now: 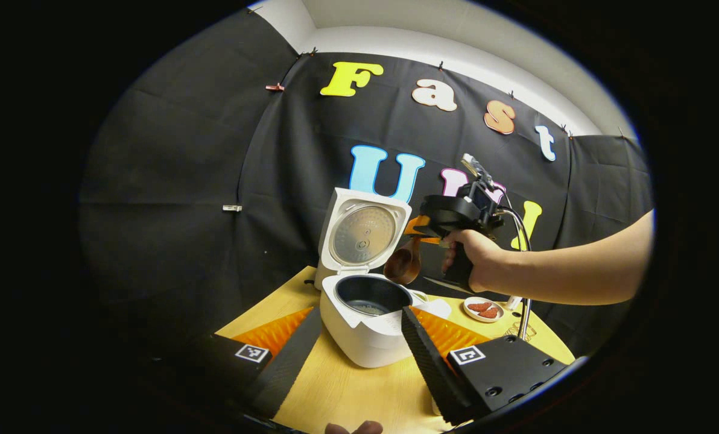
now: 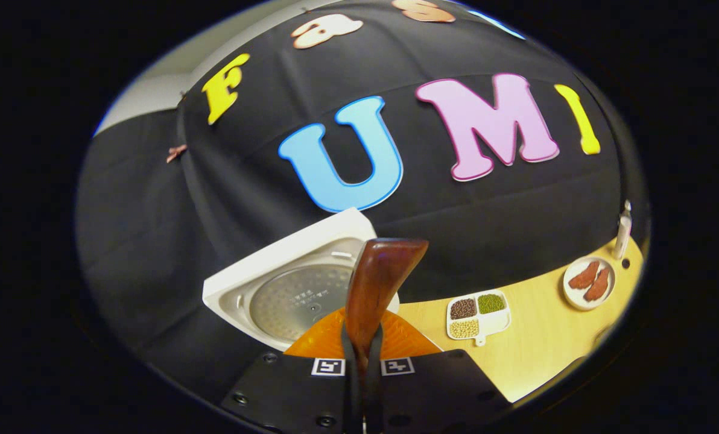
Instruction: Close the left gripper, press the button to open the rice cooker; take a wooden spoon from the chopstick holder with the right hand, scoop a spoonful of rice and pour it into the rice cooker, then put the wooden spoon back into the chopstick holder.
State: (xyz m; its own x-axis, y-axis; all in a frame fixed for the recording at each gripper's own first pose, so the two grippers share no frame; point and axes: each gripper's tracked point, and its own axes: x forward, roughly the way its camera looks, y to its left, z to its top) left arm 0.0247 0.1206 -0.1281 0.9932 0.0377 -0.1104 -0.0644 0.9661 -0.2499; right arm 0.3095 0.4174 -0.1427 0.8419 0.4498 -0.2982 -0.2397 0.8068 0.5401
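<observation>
right gripper (image 2: 364,355) clamps a wooden spoon (image 2: 376,283), its bowl tipped above the open rice cooker (image 1: 365,313); left gripper (image 1: 359,355) rests spread apart before it.

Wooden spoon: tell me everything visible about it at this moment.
The wooden spoon looks like dark, glossy reddish-brown wood with a round bowl and a flat handle widening at its end. The right gripper is shut on the handle. It hangs bowl-down above the open rice cooker's dark pot, beside the raised lid, touching nothing else. Whether rice remains in it cannot be told.
</observation>
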